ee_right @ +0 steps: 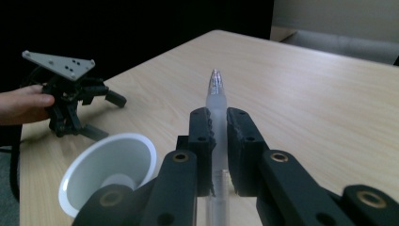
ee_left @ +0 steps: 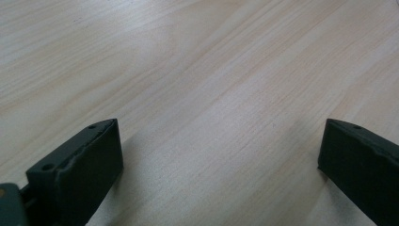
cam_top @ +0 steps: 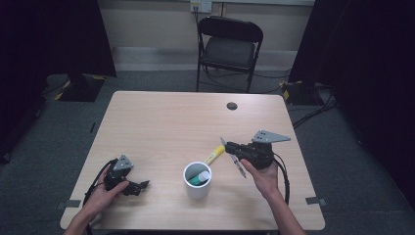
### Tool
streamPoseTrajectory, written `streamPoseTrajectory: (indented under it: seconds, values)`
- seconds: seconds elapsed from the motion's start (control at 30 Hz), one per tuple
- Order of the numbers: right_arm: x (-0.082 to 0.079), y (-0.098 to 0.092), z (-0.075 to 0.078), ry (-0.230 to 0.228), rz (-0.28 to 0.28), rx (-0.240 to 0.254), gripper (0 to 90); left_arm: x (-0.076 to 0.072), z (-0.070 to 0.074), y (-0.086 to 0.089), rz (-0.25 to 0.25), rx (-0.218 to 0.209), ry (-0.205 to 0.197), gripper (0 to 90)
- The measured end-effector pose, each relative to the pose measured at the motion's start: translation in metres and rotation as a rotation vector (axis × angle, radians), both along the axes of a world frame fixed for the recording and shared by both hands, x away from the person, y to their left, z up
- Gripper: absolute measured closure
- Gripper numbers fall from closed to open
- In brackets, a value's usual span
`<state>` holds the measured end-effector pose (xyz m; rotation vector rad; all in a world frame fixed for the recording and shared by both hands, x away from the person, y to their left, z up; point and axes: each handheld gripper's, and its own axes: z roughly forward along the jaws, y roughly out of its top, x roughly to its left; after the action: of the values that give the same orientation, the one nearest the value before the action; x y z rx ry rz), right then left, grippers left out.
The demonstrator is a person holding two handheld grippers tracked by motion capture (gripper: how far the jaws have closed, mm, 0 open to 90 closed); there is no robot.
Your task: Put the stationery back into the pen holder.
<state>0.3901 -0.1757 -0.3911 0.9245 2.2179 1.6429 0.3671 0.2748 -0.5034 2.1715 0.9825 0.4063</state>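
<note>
A pale wood-grain desk (cam_top: 161, 122) stands on grey carpet, with a small dark round spot (cam_top: 232, 105) near its far edge. Behind it, at twelve o'clock in the high view, a black folding chair (cam_top: 229, 49) faces the desk in front of a light wall; dark curtains hang at both sides of the room, and cables trail over the floor at about two o'clock.

The right gripper (ee_right: 217, 136) sits right of the desk's centre, and its jaws are closed on a translucent pen (ee_right: 216, 113). In the high view the pen (cam_top: 235, 159) lies tilted, its long axis running from about eleven o'clock to five o'clock, crosswise to the gripper's body. In the right gripper view the same pen stands straight up between the jaws, its silvery tip at twelve o'clock, the barrel running down past the pads (which press on it from both sides).

Just beside it, towards the near edge of the desk, stands a white cup (cam_top: 197, 179), upright, with a green-and-white marker (cam_top: 200, 177) inside. A yellow marker (cam_top: 214, 154) lies at the cup's one o'clock, slanting away from the rim.

The left gripper (cam_top: 142, 185) rests at the desk's near left, well apart from the cup, its jaws spread wide over bare wood with nothing between them.
</note>
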Motion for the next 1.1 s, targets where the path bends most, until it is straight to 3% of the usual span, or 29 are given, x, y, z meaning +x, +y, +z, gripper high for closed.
streamPoseTrajectory:
  seconds: [0.27, 0.47, 0.67, 0.87, 1.1]
  values:
    - [-0.002, 0.007, 0.022, -0.038, 0.021, 0.053, 81.0, 0.0, 0.0, 0.0, 0.0, 0.0, 0.0, 0.0]
    - [0.001, 0.025, 0.031, -0.054, 0.053, 0.074, 81.0, 0.0, 0.0, 0.0, 0.002, -0.002, -0.001, 0.0]
    - [0.003, 0.05, 0.035, -0.065, 0.107, 0.105, 80.9, 0.0, 0.0, 0.0, 0.001, -0.002, 0.0, 0.0]
    - [0.004, 0.069, 0.036, -0.077, 0.144, 0.1, 80.9, 0.0, 0.0, 0.0, 0.0, -0.001, 0.0, 0.0]
    - [0.009, 0.089, 0.031, -0.058, 0.188, 0.117, 80.9, 0.0, 0.0, 0.0, 0.0, 0.0, 0.0, 0.0]
